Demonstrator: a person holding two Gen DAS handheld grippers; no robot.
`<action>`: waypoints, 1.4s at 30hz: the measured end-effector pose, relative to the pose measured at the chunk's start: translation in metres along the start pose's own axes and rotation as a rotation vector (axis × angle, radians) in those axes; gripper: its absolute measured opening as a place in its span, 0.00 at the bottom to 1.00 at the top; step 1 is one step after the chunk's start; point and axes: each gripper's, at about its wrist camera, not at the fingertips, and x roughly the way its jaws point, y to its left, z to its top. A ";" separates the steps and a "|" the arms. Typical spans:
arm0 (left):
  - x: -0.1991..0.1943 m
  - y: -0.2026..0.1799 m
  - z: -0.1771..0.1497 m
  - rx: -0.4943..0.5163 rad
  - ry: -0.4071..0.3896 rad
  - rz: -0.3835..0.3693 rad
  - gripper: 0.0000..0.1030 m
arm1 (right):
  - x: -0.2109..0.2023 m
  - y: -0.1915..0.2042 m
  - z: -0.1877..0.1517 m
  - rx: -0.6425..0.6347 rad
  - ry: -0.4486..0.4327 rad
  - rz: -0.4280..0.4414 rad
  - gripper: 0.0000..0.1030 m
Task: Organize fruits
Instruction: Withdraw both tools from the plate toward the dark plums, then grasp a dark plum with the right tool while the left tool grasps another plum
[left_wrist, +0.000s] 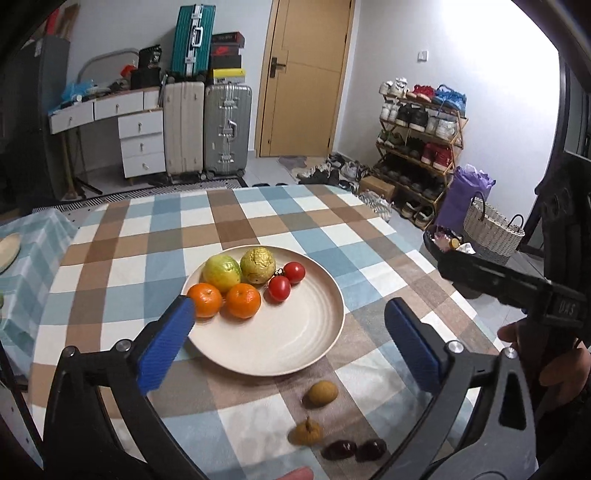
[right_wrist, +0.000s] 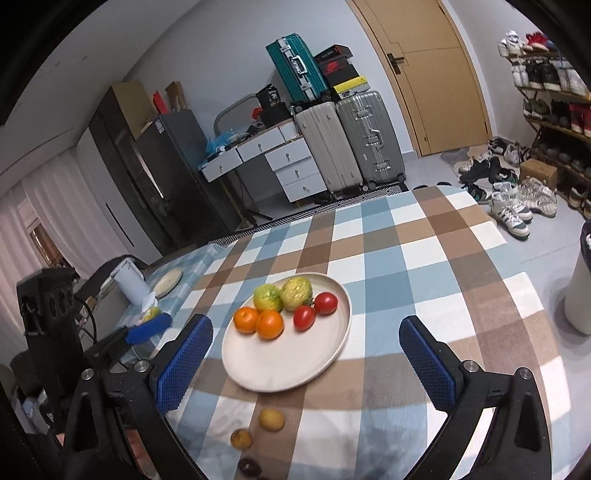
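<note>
A cream plate (left_wrist: 288, 343) (right_wrist: 280, 365) on the checked table holds two oranges (left_wrist: 242, 300) (right_wrist: 269, 324), two green-yellow guavas (left_wrist: 258, 265) (right_wrist: 296, 293) and two red tomatoes (left_wrist: 279, 288) (right_wrist: 304, 317). On the cloth in front of the plate lie two brown longans (left_wrist: 320, 393) (right_wrist: 271, 419) and two dark dates (left_wrist: 338, 449) (right_wrist: 249, 467). My left gripper (left_wrist: 288, 328) is open and empty above the plate's near side. My right gripper (right_wrist: 306, 350) is open and empty over the plate's near edge; it also shows at the right of the left wrist view (left_wrist: 480, 273).
The checked tablecloth (left_wrist: 258, 218) covers the table. A second table at the left carries a plate (right_wrist: 168, 280) and a white kettle (right_wrist: 129, 284). Suitcases (left_wrist: 207, 125), a white desk, a door and a shoe rack (left_wrist: 417, 147) stand beyond the table.
</note>
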 end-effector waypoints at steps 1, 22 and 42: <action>-0.005 0.000 -0.001 0.001 -0.003 0.003 0.99 | -0.004 0.003 -0.002 -0.006 -0.003 -0.004 1.00; -0.063 0.016 -0.082 -0.127 0.057 0.056 0.99 | -0.046 0.061 -0.081 -0.133 0.040 0.013 1.00; -0.023 0.046 -0.131 -0.228 0.173 0.033 0.99 | 0.000 0.046 -0.146 -0.106 0.205 0.029 0.97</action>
